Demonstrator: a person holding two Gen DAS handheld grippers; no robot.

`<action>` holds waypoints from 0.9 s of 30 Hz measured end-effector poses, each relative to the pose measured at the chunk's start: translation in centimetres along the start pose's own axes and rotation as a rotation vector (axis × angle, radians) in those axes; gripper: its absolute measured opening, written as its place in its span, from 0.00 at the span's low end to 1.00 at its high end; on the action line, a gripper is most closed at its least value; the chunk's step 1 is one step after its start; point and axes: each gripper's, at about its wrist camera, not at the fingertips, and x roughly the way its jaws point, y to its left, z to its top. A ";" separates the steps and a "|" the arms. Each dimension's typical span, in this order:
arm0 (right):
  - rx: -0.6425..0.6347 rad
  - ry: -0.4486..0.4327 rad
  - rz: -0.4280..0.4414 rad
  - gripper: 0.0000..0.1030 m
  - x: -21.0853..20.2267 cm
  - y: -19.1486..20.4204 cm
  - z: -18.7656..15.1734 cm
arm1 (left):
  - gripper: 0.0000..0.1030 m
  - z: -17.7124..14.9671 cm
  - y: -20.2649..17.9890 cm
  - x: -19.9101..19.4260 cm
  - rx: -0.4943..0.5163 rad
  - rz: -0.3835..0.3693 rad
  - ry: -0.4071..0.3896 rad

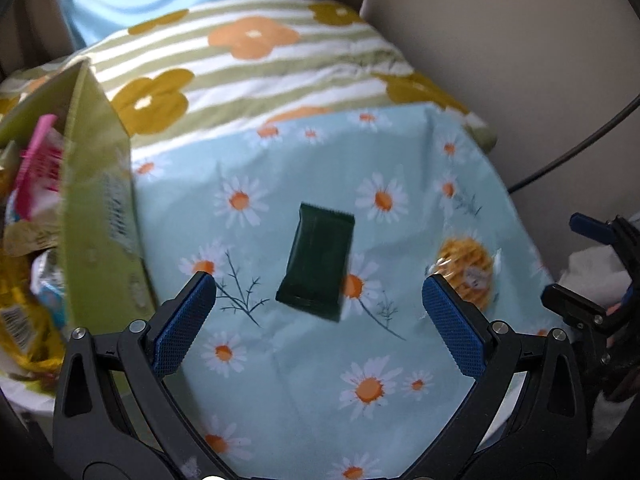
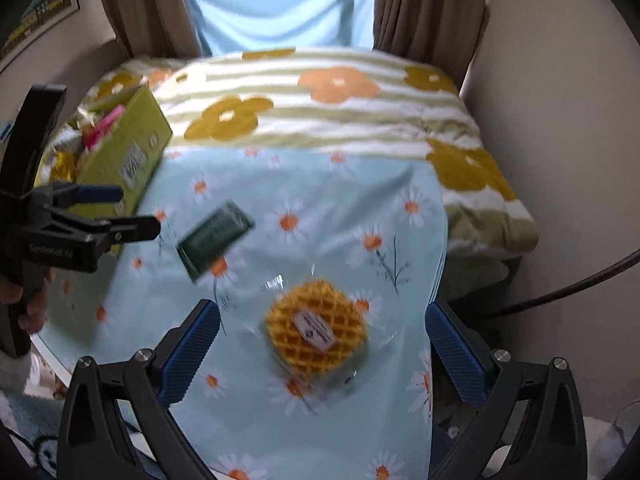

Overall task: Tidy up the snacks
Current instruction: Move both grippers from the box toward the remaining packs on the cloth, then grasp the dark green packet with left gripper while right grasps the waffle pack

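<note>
left wrist: above daisy cloth [image 1: 304,380], facing forward | right wrist: same (further right) | shared: dark packet [image 1: 316,266]

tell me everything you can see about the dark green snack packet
The dark green snack packet is a flat rectangular pouch, apparently glossy film, with crimped seals at both short ends. It looks sealed and lies flat, slightly askew, on the daisy-print cloth. Nothing else touches it: it sits between the green snack box and the wrapped waffle.

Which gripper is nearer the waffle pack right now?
Right. The right gripper is open with the waffle pack lying between its fingers. The left gripper is open over the dark green packet, with the waffle off to its right.
</note>
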 end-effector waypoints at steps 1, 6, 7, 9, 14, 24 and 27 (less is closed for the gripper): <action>-0.016 0.016 0.006 0.99 0.7 -0.1 -0.4 | 0.97 0.0 -0.1 0.9 0.009 0.005 0.018; -0.082 0.064 0.035 0.99 2.9 -0.2 -1.1 | 0.89 0.0 -0.3 4.6 0.037 0.004 0.102; -0.099 0.079 0.044 0.99 3.5 -0.1 -1.2 | 0.88 0.0 -0.3 5.2 0.041 0.005 0.113; -0.130 0.100 0.053 0.99 4.4 0.0 -1.3 | 0.87 0.0 -0.4 6.3 0.047 0.000 0.136; -0.243 0.153 0.055 0.99 6.8 0.7 -1.6 | 0.80 0.3 -0.6 8.5 0.070 0.008 0.186; -0.357 0.221 0.092 0.99 9.7 0.8 -1.7 | 0.74 1.2 -1.1 10.2 0.153 0.045 0.196; -0.381 0.234 0.120 0.99 10.1 0.7 -1.6 | 0.65 1.4 -1.8 10.5 0.214 0.095 0.205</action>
